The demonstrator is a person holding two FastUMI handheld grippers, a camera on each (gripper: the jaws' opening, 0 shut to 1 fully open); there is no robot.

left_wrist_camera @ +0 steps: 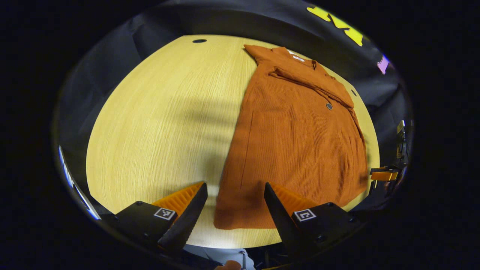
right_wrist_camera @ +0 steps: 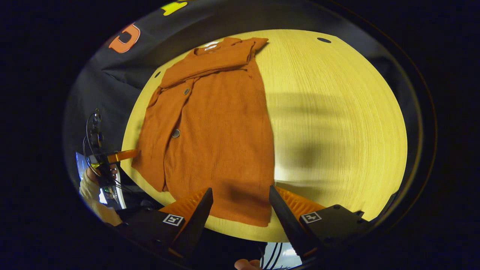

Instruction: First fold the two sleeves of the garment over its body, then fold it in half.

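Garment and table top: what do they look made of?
Garment: looks like a ribbed knit or fine corduroy fabric, rust orange, matte; fine parallel ribs run along its length, and it lies soft and flat. Its buttons look dark and hard, possibly plastic, though that cannot be told. Table top: pale wood or wood-look laminate, with fine straight grain lines and a slight sheen.

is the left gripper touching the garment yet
Apart. In the left gripper view the left gripper hangs open above the garment, whose hem lies flat and unpinched on the table between its fingers.
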